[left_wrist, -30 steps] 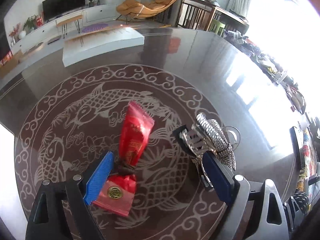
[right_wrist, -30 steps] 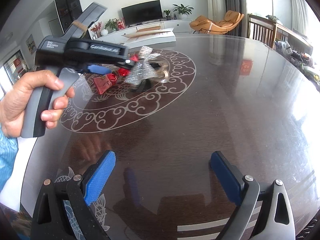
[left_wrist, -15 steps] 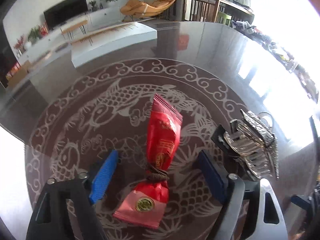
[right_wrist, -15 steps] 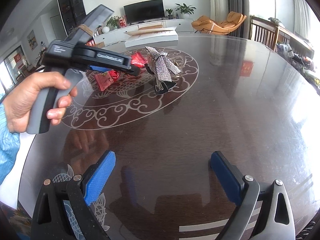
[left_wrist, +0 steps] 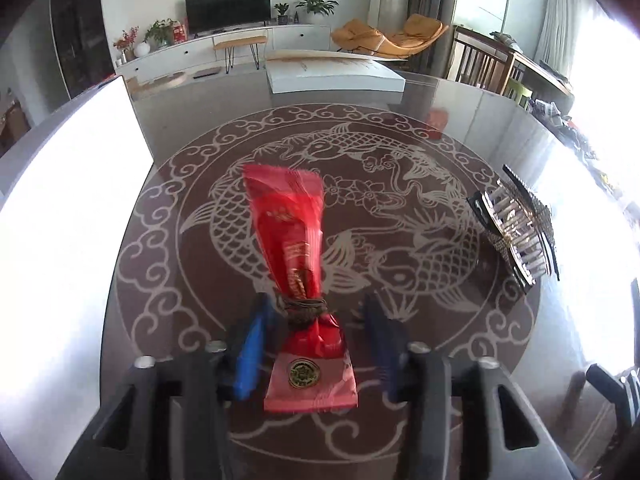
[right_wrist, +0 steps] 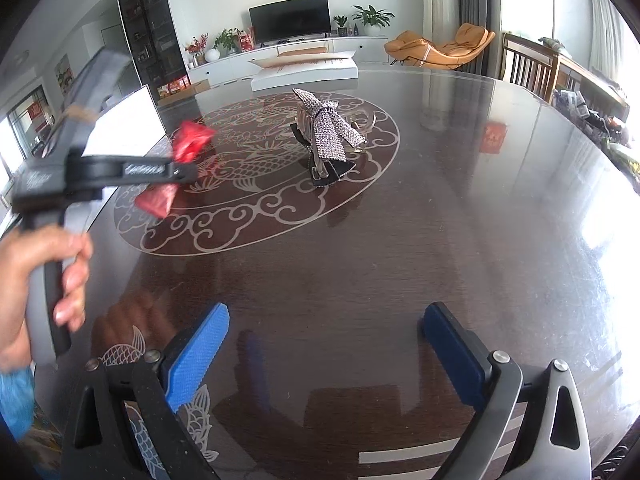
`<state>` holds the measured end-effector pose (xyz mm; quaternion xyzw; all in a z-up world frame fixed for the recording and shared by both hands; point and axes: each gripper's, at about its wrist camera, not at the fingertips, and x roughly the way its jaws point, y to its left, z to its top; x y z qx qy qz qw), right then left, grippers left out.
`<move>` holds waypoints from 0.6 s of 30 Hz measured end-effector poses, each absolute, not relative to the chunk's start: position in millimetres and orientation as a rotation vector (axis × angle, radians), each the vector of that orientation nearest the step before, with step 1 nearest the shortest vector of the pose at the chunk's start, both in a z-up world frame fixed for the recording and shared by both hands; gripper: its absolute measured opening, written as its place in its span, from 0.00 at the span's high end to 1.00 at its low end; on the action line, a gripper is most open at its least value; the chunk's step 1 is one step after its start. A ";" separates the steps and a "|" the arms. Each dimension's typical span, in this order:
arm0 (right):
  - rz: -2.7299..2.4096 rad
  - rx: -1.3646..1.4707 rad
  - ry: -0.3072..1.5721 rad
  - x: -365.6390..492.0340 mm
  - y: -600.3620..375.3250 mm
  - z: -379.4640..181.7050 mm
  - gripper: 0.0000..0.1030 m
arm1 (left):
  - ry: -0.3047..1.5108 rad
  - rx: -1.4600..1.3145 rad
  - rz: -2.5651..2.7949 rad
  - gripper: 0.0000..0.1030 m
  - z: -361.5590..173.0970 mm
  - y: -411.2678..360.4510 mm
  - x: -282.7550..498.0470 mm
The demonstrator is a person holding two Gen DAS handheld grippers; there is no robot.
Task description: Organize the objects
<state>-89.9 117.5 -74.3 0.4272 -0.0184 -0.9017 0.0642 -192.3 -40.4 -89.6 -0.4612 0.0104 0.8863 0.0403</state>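
Two grippers showing over a dark round table w/ a pale fish-and-cloud inlay. L gripper is straddling a red foil packet, which is lying on the inlay at centre w/ its tied neck between the blue pads; the pads are standing apart either side of it, gaps visible both sides, so jaws are spread and not pinching yet. In the right wrist view the packet is showing blurred at far left, by the L gripper. Sparkly silver hair clip is sitting to the right of the packet, well apart from it. R gripper is hovering over bare tabletop near the near edge, jaws released wide, gripping nothing. White flat box is resting at the far edge.
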 end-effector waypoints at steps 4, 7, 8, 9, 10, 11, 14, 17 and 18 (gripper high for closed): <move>-2.722 1.295 -0.039 -89.0 114.6 -75.2 0.03 | 0.069 -1.413 2.723 0.10 -94.3 -41.0 -186.3; -2.720 1.299 -0.030 -89.1 113.6 -75.7 0.03 | 0.062 -1.436 2.730 0.04 -95.9 -43.7 -189.5; -2.719 1.302 -0.024 -89.3 113.2 -75.9 0.02 | 0.058 -1.442 2.732 0.01 -95.9 -44.8 -189.0; -2.718 1.306 -0.016 -89.5 112.6 -76.1 0.02 | 0.056 -1.450 2.734 0.00 -97.3 -43.1 -193.0; -2.717 1.309 -0.008 -89.5 111.4 -76.5 0.01 | 0.049 -1.455 2.733 0.00 -99.5 -44.3 -193.5; -2.715 1.313 0.001 -89.2 111.0 -76.7 0.01 | 0.046 -1.453 2.730 0.00 -99.9 -44.8 -194.0; -2.713 1.323 0.027 -90.0 108.7 -77.5 0.00 | 0.050 -1.448 2.729 0.00 -101.4 -44.6 -194.8; -2.709 1.322 0.038 -90.1 109.5 -77.9 0.00 | 0.051 -1.444 2.724 0.00 -101.9 -45.1 -196.2; -2.709 1.322 0.039 -90.0 109.4 -78.2 0.00 | 0.052 -1.444 2.723 0.00 -101.9 -45.0 -196.5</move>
